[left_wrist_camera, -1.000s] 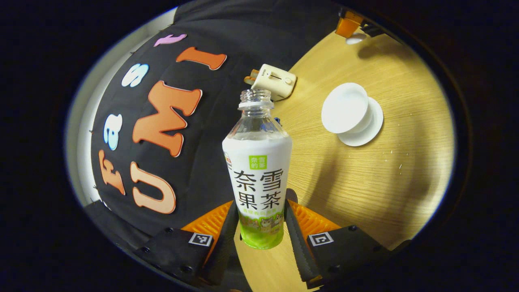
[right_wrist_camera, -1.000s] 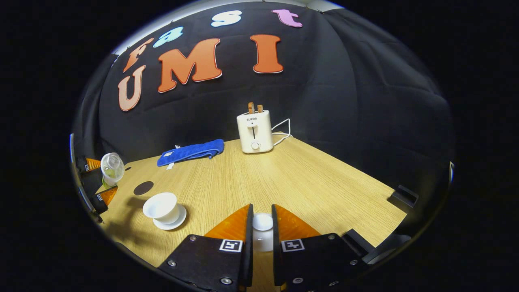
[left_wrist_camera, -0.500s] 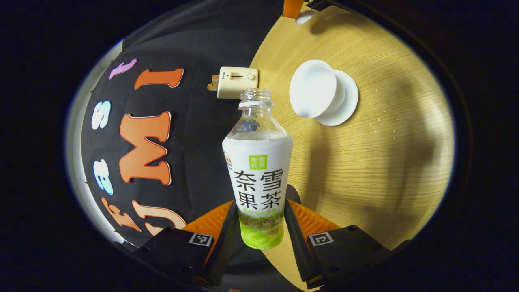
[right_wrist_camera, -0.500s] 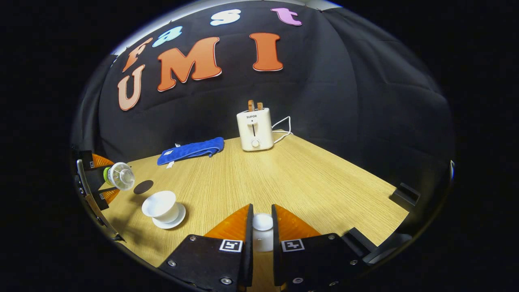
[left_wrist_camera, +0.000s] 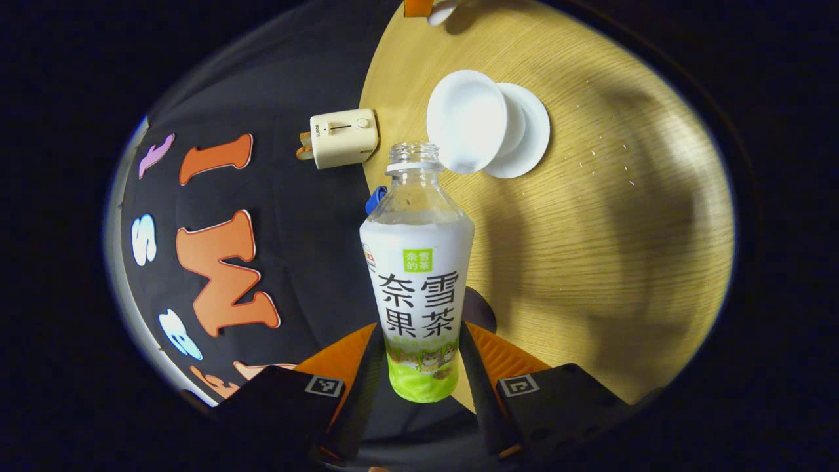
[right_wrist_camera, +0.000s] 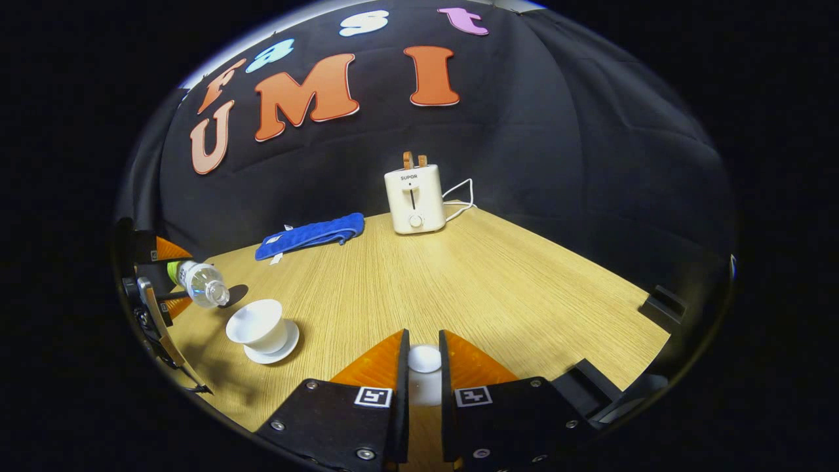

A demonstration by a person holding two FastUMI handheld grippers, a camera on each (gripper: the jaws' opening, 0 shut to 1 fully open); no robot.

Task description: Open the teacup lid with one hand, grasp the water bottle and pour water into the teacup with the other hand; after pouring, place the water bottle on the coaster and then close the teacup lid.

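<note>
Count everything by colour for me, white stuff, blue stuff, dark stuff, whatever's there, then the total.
White or cream: 4, teacup, saucer, lid, toaster
Blue: 1, cloth
Dark: 1, coaster
Clear: 1, water bottle
Total: 7

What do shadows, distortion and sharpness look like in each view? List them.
Left gripper view: broad soft shadows lie across the table; the water bottle is sharp; the fisheye bends the table's edge. Right gripper view: the teacup casts a shadow toward the camera; the toaster is crisp.
</note>
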